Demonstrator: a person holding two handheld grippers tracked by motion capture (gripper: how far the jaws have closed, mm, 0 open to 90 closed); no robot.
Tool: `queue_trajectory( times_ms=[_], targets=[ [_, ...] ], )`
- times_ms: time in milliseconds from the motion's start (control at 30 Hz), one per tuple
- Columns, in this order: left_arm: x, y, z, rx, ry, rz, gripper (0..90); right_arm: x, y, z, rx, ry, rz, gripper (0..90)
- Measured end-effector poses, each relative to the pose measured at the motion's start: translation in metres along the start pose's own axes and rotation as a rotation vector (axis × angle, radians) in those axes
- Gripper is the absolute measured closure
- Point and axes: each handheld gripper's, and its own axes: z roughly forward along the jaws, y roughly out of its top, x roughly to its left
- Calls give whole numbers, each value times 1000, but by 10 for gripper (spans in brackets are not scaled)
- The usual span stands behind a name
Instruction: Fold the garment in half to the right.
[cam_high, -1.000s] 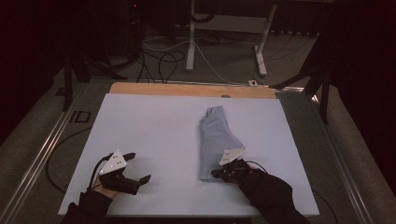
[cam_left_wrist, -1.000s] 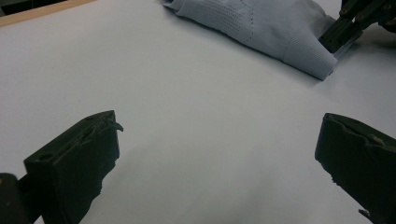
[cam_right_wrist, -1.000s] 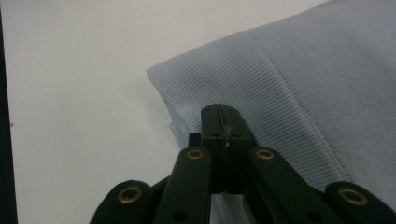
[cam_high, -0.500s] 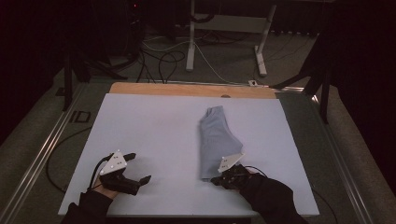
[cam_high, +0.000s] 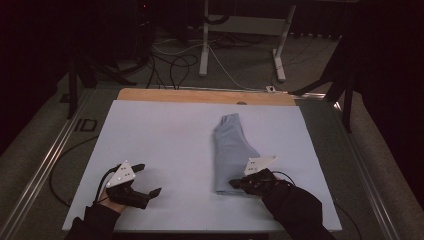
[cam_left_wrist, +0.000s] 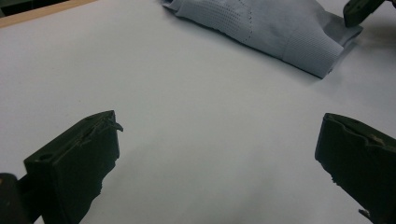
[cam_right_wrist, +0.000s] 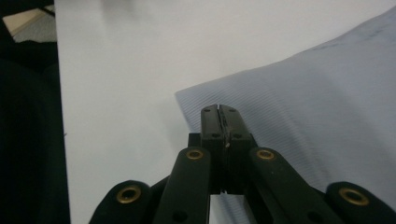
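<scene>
A: From the high view, the folded grey cloth (cam_high: 231, 152) lies right of centre on the white table (cam_high: 160, 135). The right gripper (cam_high: 235, 184) sits at its near edge; the left gripper (cam_high: 150, 180) rests well apart, over bare table.

B: In the left gripper view its jaws stand spread with nothing between, the cloth (cam_left_wrist: 275, 32) far ahead.

A: In the right gripper view the jaws are pressed together, having just eased slightly; the cloth (cam_right_wrist: 327, 116) lies under and beside the tips, and no fabric is visibly pinched.

B: The risk, I'd judge: lifting now could drag one layer and undo the fold, since the grip looks shallow.
</scene>
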Motion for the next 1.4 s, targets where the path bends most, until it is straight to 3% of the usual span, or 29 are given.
queue_trajectory(
  times_ms=[233, 267, 300, 333, 367, 433, 467, 500, 567, 633, 733, 933, 1300, 1400],
  targets=[
    [0, 0, 0, 2, -1, -2, 7, -6, -1, -5, -62, -34, 39, 575],
    [0, 0, 0, 4, -2, 0, 7, -6, -1, -5, -62, -34, 39, 575],
    [0, 0, 0, 4, -3, 0, 7, -8, -1, -7, -77, -48, 40, 508],
    [0, 0, 0, 4, -3, 0, 7, -8, -1, -7, -77, -48, 40, 508],
    [0, 0, 0, 4, -2, -1, 7, -10, 0, -9, -94, -50, 55, 415],
    [0, 0, 0, 3, -3, 0, 7, -11, 0, -11, -99, -61, 49, 333],
    [0, 0, 0, 3, -3, 0, 7, -11, 0, -11, -99, -61, 49, 333],
    [1, 0, 0, 4, -2, 0, 7, -12, 1, -12, -104, -55, 67, 216],
    [1, 0, 0, 3, -3, -2, 7, -14, 1, -13, -105, -40, 77, 101],
    [1, 0, 0, 4, -4, -1, 7, -16, 1, -13, -106, -31, 86, 93],
    [1, -1, 0, 6, -7, -6, 7, -19, 0, -15, -113, -71, 91, 87],
    [1, -1, 0, 7, -9, -6, 7, -23, 1, -18, -117, -84, 90, 88],
    [3, -2, -2, 6, -7, -10, 7, -32, -9, -29, -131, -174, 96, 88],
    [3, -2, -2, 6, -8, -9, 7, -34, -17, -34, -136, -193, 117, 88]
  ],
)
